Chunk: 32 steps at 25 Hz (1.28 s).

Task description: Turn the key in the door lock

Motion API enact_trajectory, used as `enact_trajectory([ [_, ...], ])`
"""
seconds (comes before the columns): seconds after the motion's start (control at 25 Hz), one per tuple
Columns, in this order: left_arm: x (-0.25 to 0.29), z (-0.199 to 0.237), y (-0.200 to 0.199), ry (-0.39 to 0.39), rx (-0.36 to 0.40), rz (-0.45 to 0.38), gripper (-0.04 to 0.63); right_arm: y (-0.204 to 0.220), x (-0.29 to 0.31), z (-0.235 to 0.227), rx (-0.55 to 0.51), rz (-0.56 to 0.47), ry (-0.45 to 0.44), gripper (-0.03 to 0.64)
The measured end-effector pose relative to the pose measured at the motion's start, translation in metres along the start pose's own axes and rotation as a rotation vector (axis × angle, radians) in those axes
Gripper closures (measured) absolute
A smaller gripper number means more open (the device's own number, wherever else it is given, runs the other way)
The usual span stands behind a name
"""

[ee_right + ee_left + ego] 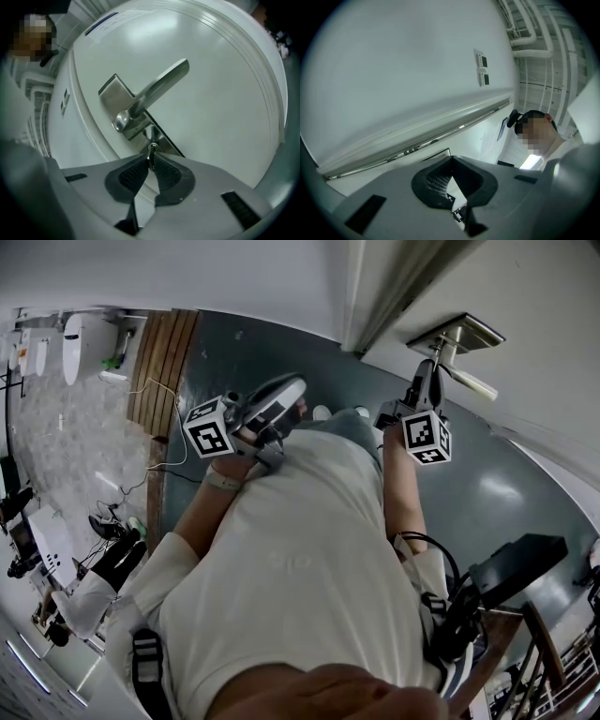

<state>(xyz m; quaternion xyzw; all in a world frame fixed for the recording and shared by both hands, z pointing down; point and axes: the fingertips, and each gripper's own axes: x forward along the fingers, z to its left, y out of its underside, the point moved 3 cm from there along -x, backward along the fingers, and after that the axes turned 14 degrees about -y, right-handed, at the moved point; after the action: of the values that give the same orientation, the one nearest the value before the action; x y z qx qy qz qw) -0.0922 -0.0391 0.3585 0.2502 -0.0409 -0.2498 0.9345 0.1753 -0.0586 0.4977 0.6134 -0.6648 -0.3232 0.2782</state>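
Your right gripper [150,158] has its jaws pressed onto the key [151,150], pinching the key's head between the two ribbed black pads [133,176]. The key stands in the lock at 12 o'clock from the jaw tips, in the lower part of the metal handle plate [111,96] on the white door [220,103]. It sits at about 5 o'clock from the handle's round pivot. The lever handle [161,84] runs from that pivot out between 1 and 2 o'clock.

In the head view this gripper is at 2 o'clock, right up at the door, just below the handle.

Your left gripper [451,161] is at 11 o'clock in the head view, held in front of your chest and well apart from the door. Its jaws are pressed together at the tips with nothing between them. It faces a white wall [393,84] with two small panels [482,70] at 1 o'clock.
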Motion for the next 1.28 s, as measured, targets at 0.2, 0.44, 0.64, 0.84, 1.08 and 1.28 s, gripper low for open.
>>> enact_trajectory([
  [0.2,-0.003,0.001,-0.002,-0.004,-0.009,-0.011,0.586,0.000,0.001,0.002,0.226,-0.059,-0.027,0.566],
  [0.44,-0.004,0.002,-0.002,-0.003,-0.016,-0.019,0.586,0.004,-0.002,-0.004,0.514,-0.143,-0.035,0.568],
  [0.64,-0.006,0.002,-0.002,-0.004,-0.018,-0.022,0.586,0.009,-0.005,-0.006,0.769,-0.223,-0.038,0.573],
  [0.84,-0.004,0.003,0.001,-0.002,-0.022,-0.016,0.586,0.016,-0.004,-0.014,1.101,-0.351,-0.107,0.577],
  [1.08,0.000,0.003,0.006,0.002,-0.024,-0.003,0.586,0.022,-0.001,-0.017,1.232,-0.423,-0.140,0.577],
  [1.28,-0.001,0.003,0.007,-0.001,-0.024,-0.007,0.586,0.024,0.000,-0.020,1.245,-0.425,-0.147,0.577],
])
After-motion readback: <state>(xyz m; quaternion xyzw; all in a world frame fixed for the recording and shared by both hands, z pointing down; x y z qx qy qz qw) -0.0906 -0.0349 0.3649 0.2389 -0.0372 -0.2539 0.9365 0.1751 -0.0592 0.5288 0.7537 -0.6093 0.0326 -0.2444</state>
